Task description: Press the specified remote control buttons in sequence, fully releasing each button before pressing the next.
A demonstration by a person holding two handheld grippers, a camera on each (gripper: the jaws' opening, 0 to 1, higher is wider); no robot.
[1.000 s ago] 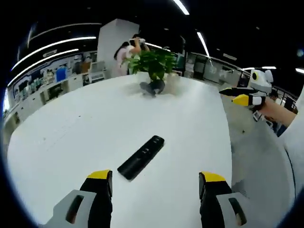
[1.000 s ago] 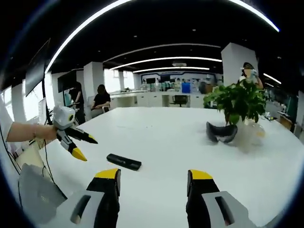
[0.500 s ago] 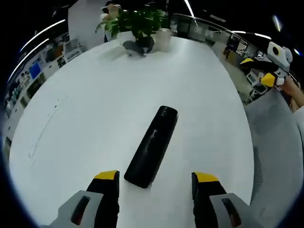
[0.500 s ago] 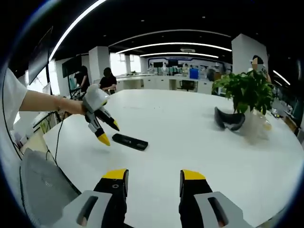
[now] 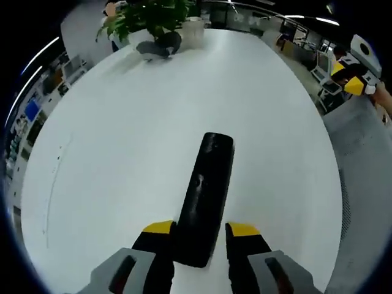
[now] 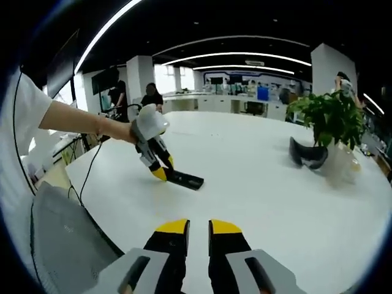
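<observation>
Item: black remote control (image 5: pixel 205 196), lying flat on my white table (image 5: pixel 122 141), near edge. My left gripper (image 5: pixel 197 230) has its jaws closed in on the remote's near end. My right gripper (image 6: pixel 198 226) is held above the table, jaws nearly together, holding nothing. Far side: potted plant (image 6: pixel 329 116).

Long ceiling light strips (image 6: pixel 202 61) brighten my views evenly. The white desk (image 5: pixel 122 141) glares softly, shadows stay faint, and fisheye bending curves and blurs everything toward the edges.
</observation>
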